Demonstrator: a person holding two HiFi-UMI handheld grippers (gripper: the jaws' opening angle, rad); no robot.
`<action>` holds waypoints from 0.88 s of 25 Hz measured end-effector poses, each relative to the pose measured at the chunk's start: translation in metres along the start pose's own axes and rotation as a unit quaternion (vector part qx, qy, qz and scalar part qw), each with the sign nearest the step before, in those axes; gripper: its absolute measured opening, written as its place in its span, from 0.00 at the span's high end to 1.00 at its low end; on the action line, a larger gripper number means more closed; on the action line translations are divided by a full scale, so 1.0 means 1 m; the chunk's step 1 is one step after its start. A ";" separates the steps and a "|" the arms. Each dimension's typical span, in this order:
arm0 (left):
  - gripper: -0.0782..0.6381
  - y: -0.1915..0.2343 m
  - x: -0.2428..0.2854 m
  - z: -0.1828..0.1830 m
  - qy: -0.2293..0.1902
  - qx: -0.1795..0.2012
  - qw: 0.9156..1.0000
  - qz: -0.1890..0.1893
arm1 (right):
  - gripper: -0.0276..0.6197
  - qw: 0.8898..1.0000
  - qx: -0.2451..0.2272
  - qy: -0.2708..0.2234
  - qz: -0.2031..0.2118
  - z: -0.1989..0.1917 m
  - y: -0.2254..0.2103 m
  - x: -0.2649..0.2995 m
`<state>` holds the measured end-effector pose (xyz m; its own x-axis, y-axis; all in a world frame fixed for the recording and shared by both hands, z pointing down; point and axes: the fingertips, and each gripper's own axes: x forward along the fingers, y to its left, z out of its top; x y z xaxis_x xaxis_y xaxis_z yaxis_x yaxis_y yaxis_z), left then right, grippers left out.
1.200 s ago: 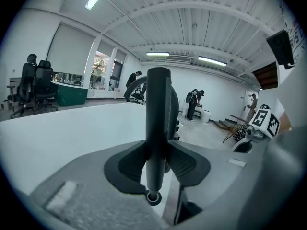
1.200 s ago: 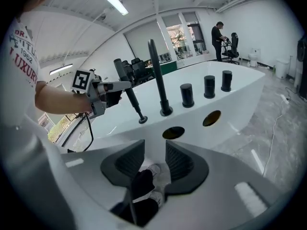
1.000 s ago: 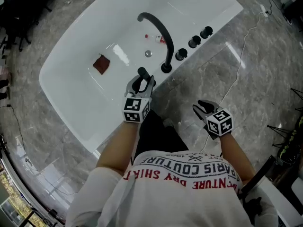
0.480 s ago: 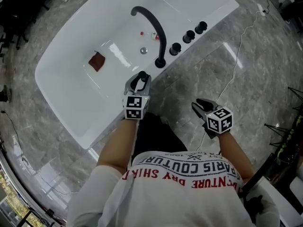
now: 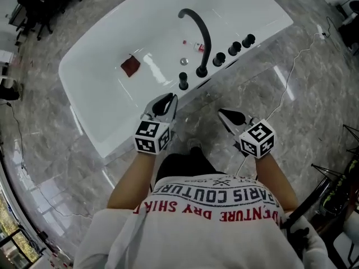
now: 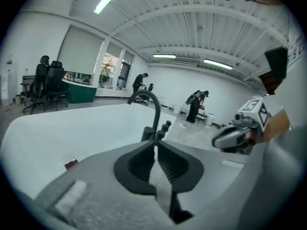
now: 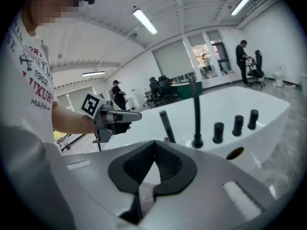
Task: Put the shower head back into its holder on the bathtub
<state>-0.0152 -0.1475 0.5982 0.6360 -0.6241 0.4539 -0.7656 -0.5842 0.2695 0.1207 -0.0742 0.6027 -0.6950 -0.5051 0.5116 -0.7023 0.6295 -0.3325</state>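
Note:
The black shower head stands upright in its holder on the white bathtub's near rim, left of the curved black faucet; the right gripper view shows the shower head as a slanted stick. My left gripper hovers short of the rim, apart from the shower head; its jaws have just been closing and meet at the tips with nothing between them. My right gripper is over the marble floor, its jaws just closed and holding nothing.
Three black knobs line the rim right of the faucet. A dark red cloth lies in the tub near the drain. A white cable runs over the floor at right. Office chairs stand at far left.
My left gripper let go of the shower head and drew back from the rim, its jaws closing. My right gripper rose, rolled and shut. The shower head now stands alone on the rim.

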 end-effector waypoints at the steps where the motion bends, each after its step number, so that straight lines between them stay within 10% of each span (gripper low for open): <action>1: 0.89 -0.019 -0.015 0.005 0.005 0.005 0.999 -0.035 | 0.96 0.999 -0.025 -0.005 0.019 0.013 0.015 -0.002; 5: 0.89 -0.075 -0.073 0.022 0.026 0.034 0.989 -0.140 | 0.95 0.992 -0.090 -0.018 0.092 0.053 0.076 -0.016; 10: 0.89 -0.123 -0.160 0.041 0.004 0.068 0.986 -0.152 | 0.95 0.979 -0.100 -0.058 0.169 0.081 0.165 -0.051; 22: 0.89 -0.247 -0.387 0.001 -0.060 0.116 0.977 -0.168 | 0.95 0.982 -0.151 -0.073 0.092 0.023 0.372 -0.156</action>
<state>-0.0720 0.2377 0.3552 0.8646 -0.4254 0.2672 -0.4785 -0.8594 0.1802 -0.0360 0.2249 0.3811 -0.8355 -0.4321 0.3393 -0.5008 0.8531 -0.1467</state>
